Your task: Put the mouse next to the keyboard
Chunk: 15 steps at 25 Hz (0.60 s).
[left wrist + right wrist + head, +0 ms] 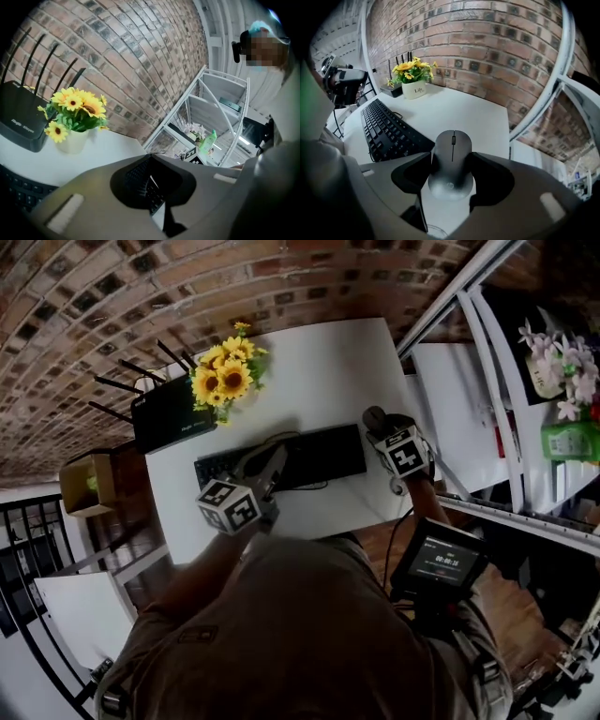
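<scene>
A grey wireless mouse (451,159) sits between the jaws of my right gripper (451,172), whose dark pads press on both its sides. It is just right of the black keyboard (386,131), close to the white table (454,110); I cannot tell whether it touches the top. In the head view the mouse (375,417) shows ahead of my right gripper (381,430), off the keyboard's (309,456) right end. My left gripper (274,465) hovers over the keyboard's middle, its jaws closed together on nothing (152,185).
A white pot of sunflowers (225,376) and a black router with antennas (169,413) stand at the table's far left. A white metal shelf frame (487,381) runs close along the table's right edge. A brick wall lies behind. A small screen (439,563) hangs by my right arm.
</scene>
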Tool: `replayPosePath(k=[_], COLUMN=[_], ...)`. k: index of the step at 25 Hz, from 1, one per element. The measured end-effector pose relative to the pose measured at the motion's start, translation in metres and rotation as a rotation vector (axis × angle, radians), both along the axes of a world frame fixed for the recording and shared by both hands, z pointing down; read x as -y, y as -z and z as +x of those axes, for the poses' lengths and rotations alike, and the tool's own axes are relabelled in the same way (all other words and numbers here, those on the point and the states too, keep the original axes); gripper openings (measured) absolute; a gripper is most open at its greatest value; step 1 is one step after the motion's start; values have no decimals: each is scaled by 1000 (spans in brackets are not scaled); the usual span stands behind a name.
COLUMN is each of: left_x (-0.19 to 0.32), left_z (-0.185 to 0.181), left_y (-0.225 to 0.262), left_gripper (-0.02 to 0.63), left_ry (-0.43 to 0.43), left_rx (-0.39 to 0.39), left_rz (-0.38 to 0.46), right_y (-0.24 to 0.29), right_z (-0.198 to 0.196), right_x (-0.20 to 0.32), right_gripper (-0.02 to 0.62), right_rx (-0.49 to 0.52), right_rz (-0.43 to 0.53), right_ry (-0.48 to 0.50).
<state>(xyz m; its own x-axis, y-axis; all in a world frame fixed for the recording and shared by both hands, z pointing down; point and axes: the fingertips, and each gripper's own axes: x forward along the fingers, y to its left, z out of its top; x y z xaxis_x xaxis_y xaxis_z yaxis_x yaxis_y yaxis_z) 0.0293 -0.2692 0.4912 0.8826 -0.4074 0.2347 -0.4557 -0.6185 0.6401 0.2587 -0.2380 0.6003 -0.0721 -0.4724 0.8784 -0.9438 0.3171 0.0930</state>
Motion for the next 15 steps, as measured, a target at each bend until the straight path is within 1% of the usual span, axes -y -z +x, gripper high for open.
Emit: replayPosePath(k=[7,11,15], left_x=[-11,-14,-15], left_z=[15,17,16], left_y=[1,1,1], left_gripper=[0,0,0], left_ry=[-46,-58,-52], left_rx=[8,18,23], left_rz=[6,10,5], right_y=[-17,-26,-34], right_z=[16,19,17], right_x=[-39,-49,-52], right_gripper=[285,285,285], right_rx=[17,12,21], right_rz=[-35,-38,-43], right_ry=[-137,-180,-215])
